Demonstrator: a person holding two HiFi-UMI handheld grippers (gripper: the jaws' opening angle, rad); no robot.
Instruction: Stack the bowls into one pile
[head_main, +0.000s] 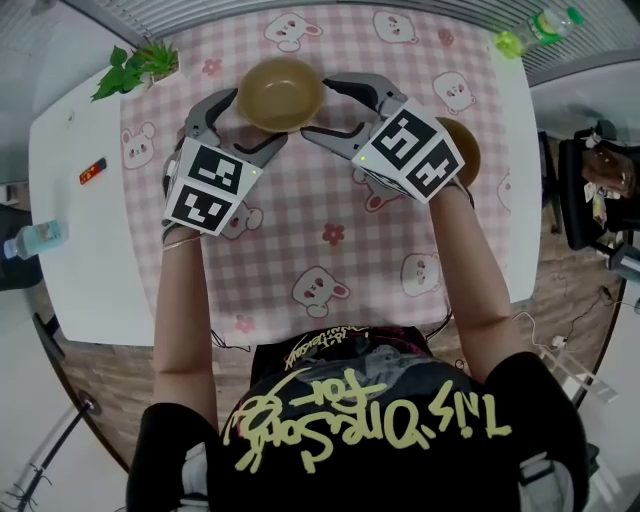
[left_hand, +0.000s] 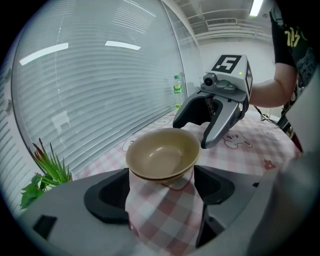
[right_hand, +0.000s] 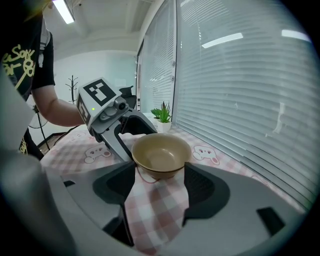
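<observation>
A tan bowl (head_main: 280, 93) stands on the pink checked cloth (head_main: 330, 270) at the far middle of the table. In the left gripper view the tan bowl (left_hand: 162, 157) shows a second rim line just under its lip, as if two are nested. My left gripper (head_main: 258, 118) is open at the bowl's left side, and my right gripper (head_main: 315, 108) is open at its right side. Neither touches it. The bowl (right_hand: 161, 155) sits just past the open fingertips of each gripper (left_hand: 161, 200) (right_hand: 159, 192). Another tan bowl (head_main: 466, 150) lies half hidden behind the right gripper's marker cube.
A potted plant (head_main: 140, 62) stands at the table's far left corner and a green bottle (head_main: 540, 27) at the far right. A small red thing (head_main: 92, 171) and a clear bottle (head_main: 35, 238) lie near the left edge. Window blinds (right_hand: 240, 90) run behind the table.
</observation>
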